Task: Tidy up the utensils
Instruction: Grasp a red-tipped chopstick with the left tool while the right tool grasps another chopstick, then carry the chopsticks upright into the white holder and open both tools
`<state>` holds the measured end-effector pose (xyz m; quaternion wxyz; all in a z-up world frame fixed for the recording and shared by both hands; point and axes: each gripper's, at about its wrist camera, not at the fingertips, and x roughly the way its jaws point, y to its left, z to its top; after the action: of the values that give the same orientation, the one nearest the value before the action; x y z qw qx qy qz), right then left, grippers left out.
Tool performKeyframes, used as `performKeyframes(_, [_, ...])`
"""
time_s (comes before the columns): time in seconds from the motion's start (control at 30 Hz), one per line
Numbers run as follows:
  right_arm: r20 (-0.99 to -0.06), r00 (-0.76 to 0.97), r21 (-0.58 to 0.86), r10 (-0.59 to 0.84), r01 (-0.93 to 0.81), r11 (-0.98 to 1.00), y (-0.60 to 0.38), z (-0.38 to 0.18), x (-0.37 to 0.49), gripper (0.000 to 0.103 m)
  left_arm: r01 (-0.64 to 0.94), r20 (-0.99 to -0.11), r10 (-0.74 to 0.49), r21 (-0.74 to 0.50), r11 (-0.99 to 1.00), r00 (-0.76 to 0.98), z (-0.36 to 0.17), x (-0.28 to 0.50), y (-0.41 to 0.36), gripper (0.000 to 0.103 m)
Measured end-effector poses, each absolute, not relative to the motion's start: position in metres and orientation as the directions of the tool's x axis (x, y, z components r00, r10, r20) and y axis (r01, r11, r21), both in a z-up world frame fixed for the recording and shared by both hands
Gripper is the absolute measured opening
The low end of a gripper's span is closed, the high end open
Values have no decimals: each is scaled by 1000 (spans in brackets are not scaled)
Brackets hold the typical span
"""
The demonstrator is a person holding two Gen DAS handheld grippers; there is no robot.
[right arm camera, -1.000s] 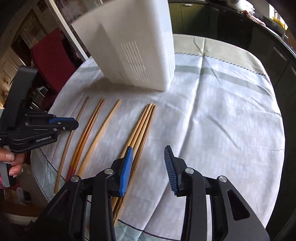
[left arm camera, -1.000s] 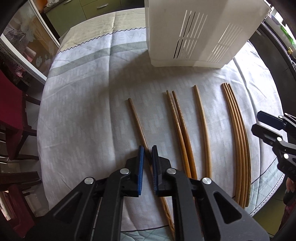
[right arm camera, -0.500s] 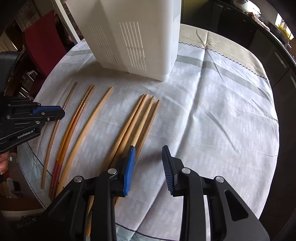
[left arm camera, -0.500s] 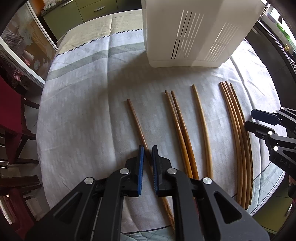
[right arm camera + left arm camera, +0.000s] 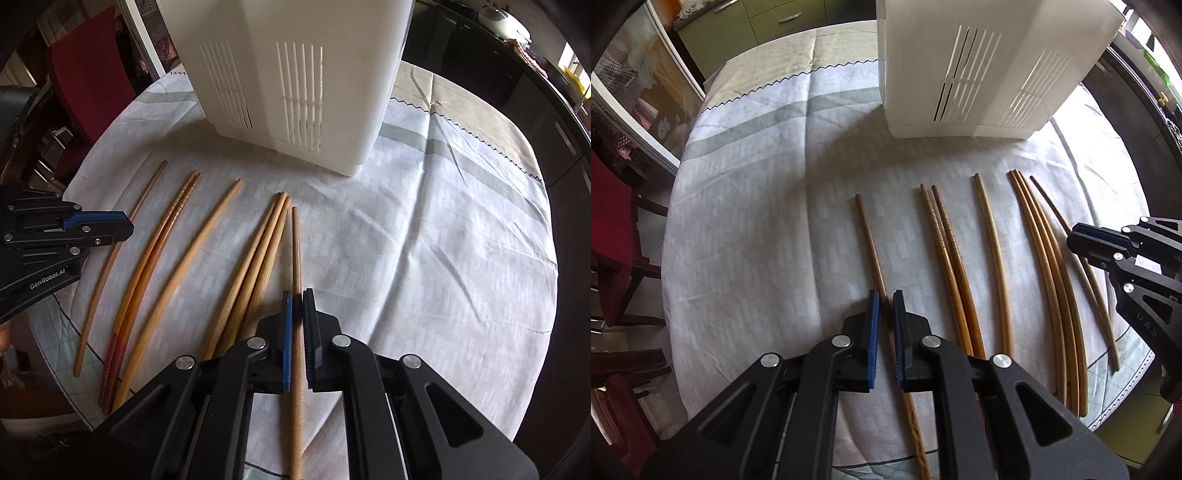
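Note:
Several wooden chopsticks lie in a row on the white tablecloth (image 5: 757,240). My left gripper (image 5: 883,306) is shut on the leftmost dark brown chopstick (image 5: 868,236), near its middle. My right gripper (image 5: 297,306) is shut on the rightmost chopstick (image 5: 295,243), pulled slightly apart from a bundle of three (image 5: 258,251). Between them lie a red-tipped pair (image 5: 155,251) and a single light chopstick (image 5: 195,254). The right gripper shows at the right edge of the left wrist view (image 5: 1086,240), and the left gripper at the left edge of the right wrist view (image 5: 110,227).
A tall white slotted utensil holder (image 5: 979,74) stands at the back of the round table, also in the right wrist view (image 5: 295,81). A red chair (image 5: 609,229) stands at the left. Dark counters run along the right (image 5: 535,92).
My right gripper has gone from open to shut on the rightmost chopstick and drawn it away from the bundle. My left gripper has stayed shut on the leftmost chopstick.

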<state>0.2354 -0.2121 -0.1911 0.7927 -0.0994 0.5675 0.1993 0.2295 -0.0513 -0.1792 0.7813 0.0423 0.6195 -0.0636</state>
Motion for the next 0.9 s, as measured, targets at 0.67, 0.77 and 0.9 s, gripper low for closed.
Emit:
performKeyframes(0.67, [-772,477,213,420,-429,878,-274,-80,191,6,174,-879,-152,-80,982,452,-67,193,-30,6])
performKeyframes(0.77, [-752,495,220,435,-434,873,-278,-71,185,6,182,-859,-155,-73,980,489,-52,185,-33,6])
performKeyframes(0.9, [-733,514,220,446,-441,870,-283,-63,175,6,196,-840,-156,-60,979,520,-38,176,-36,6])
